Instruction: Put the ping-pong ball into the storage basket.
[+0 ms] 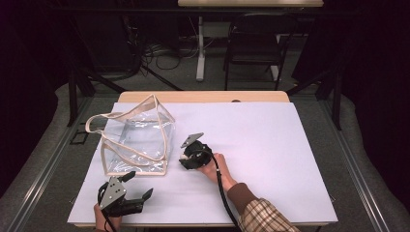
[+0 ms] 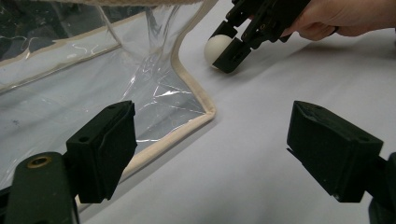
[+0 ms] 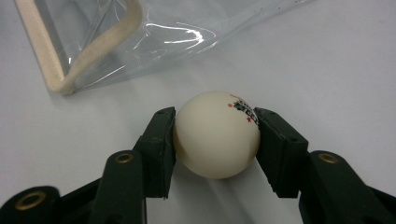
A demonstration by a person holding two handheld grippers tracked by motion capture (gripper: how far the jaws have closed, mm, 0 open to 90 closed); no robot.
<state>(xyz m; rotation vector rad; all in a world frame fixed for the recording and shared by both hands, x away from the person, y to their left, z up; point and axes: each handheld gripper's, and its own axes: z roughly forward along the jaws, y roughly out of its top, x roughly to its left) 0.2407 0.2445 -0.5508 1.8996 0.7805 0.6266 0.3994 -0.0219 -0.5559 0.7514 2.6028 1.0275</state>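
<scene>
White ball [image 3: 217,134] sits pinched in the right gripper [image 3: 215,140] beside the clear bag [image 1: 138,140], ready for lifting in; left gripper [image 2: 210,149] waits spread.

I am working in what looks like a lab or recording studio. Beyond my right gripper [image 1: 185,155] the white-covered table [image 1: 270,145] ends at a grey carpeted floor [image 1: 212,79] strewn with loose cables [image 1: 164,53]. Black curtains [image 1: 372,58] close both sides, and farther off stand a black chair [image 1: 254,46] and another desk [image 1: 249,3].
</scene>
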